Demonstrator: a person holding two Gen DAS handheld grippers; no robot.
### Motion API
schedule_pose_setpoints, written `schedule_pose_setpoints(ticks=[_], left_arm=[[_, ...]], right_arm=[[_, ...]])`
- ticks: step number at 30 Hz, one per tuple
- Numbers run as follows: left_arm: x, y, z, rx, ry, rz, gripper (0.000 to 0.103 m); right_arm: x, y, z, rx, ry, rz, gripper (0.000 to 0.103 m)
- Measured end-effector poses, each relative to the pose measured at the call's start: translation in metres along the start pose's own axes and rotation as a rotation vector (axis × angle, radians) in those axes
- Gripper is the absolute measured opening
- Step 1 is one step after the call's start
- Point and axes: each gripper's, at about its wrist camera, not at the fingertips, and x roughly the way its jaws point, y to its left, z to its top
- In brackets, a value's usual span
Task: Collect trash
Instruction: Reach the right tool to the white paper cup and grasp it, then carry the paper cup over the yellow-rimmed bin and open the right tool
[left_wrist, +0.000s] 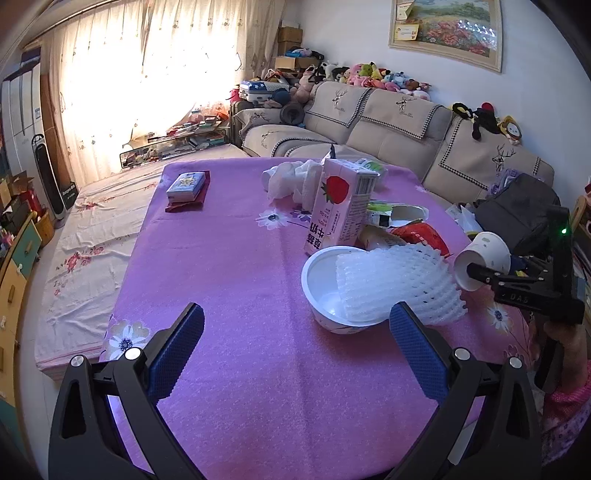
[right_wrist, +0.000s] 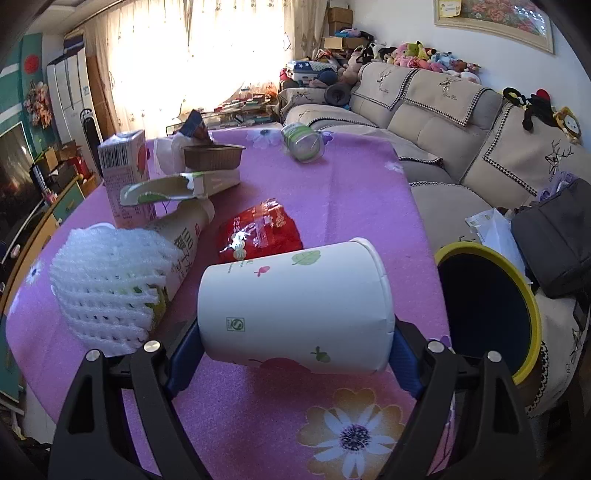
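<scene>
A white paper cup (right_wrist: 295, 295) with small leaf prints lies sideways between the blue pads of my right gripper (right_wrist: 295, 332), which is shut on it just above the purple flowered tablecloth (right_wrist: 332, 199). In the left wrist view the same cup (left_wrist: 487, 254) hangs tilted at the right table edge. A bin with a yellow rim (right_wrist: 532, 295) and dark inside stands right of the cup. My left gripper (left_wrist: 297, 314) is open and empty, close to a white bowl (left_wrist: 321, 273) holding a white foam net (left_wrist: 399, 284).
More litter lies on the table: a strawberry milk carton (left_wrist: 340, 206), a red wrapper (right_wrist: 258, 232), a bottle (right_wrist: 184, 240), a foil tray (right_wrist: 214, 155), a clear jar (right_wrist: 303, 144), crumpled tissues (left_wrist: 291, 177) and a card box (left_wrist: 186, 186). A beige sofa (left_wrist: 388, 136) runs behind and to the right.
</scene>
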Motion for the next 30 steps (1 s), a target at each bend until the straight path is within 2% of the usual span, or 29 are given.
schedule_pose_setpoints(ticks=[2, 6, 10, 15, 19, 23, 24, 26, 30], left_arm=[[0.001, -0.004, 0.002, 0.006, 0.0, -0.013, 0.099], [0.002, -0.018, 0.007, 0.03, -0.008, -0.063, 0.099], [0.003, -0.04, 0.011, 0.082, -0.017, -0.097, 0.099], [0.004, -0.063, 0.013, 0.142, -0.015, -0.117, 0.099], [0.01, -0.078, 0.012, 0.18, 0.005, -0.125, 0.099], [0.021, -0.086, 0.01, 0.195, 0.042, -0.137, 0.099], [0.024, -0.087, 0.01, 0.197, 0.051, -0.142, 0.099], [0.028, -0.091, 0.01, 0.207, 0.063, -0.149, 0.099], [0.038, -0.098, 0.012, 0.228, 0.082, -0.163, 0.099]], right_arm=[[-0.012, -0.021, 0.005, 0.04, -0.022, -0.029, 0.08], [-0.017, -0.08, 0.012, 0.129, -0.02, -0.163, 0.08], [0.016, -0.146, 0.014, 0.207, 0.091, -0.29, 0.08], [0.082, -0.205, 0.004, 0.277, 0.268, -0.338, 0.08], [0.123, -0.232, -0.01, 0.311, 0.365, -0.352, 0.08], [0.147, -0.248, -0.019, 0.335, 0.423, -0.362, 0.08], [0.15, -0.25, -0.019, 0.341, 0.436, -0.361, 0.084], [0.152, -0.249, -0.02, 0.347, 0.435, -0.354, 0.094], [0.141, -0.244, -0.014, 0.339, 0.411, -0.36, 0.095]])
